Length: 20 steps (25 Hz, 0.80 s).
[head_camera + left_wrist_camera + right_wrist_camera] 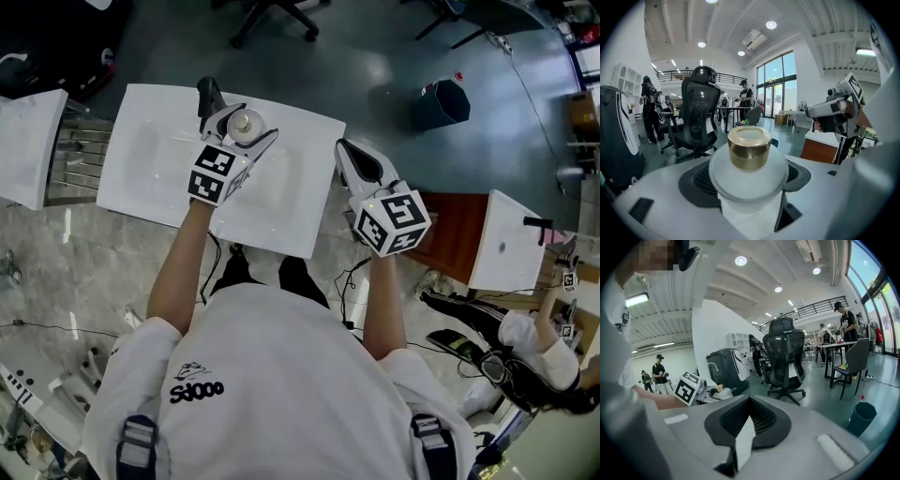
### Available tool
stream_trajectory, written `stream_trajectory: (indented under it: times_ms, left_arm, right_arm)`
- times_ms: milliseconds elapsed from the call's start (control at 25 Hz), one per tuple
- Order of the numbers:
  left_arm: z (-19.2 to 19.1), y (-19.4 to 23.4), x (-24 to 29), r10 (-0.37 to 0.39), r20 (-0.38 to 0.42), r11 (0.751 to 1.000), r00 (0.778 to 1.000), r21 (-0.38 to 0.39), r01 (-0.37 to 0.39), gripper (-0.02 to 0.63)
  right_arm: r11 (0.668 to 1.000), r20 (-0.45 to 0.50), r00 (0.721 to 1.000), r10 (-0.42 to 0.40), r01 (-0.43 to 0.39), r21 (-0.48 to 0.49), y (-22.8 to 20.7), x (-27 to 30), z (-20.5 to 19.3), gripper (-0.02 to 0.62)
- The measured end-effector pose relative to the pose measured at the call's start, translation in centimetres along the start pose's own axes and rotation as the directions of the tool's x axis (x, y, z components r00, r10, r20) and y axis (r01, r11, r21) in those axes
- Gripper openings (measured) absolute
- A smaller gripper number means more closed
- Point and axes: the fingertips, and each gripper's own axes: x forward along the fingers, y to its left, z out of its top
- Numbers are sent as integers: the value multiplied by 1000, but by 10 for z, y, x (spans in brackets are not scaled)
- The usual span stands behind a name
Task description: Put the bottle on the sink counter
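The left tool (242, 131) clasps the gold-capped bottle (749, 161) between its jaws over the sink (150, 164); the right tool (345, 152) is clenched on nothing.

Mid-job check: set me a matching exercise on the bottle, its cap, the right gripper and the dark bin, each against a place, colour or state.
Things:
1. bottle
2. cap
3. right gripper
4. dark bin

Matches:
A. stands on the floor beyond the sink
B. gold
C. white, clamped in the left gripper
D. jaws together, nothing between them

Pairs: 1-C, 2-B, 3-D, 4-A
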Motion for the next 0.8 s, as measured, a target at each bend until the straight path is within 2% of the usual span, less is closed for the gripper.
stream_trajectory:
  times_ms: [200,440,800]
  left_arm:
    - [-23,0,27,20,-46,1000,999,-5,-20,344]
    - [-46,3,58,30,-55,998,998,-50,-33,345]
    - [-86,16,99,87,-119,992,989,-83,-97,345]
  right_arm:
    - [999,-18,1000,22,-22,37,-12,3,-12,8]
    - [998,-53,998,40,-37,53,-15,11,-30,9]
    - [997,-79,997,13,-6,77,-33,11,-47,9]
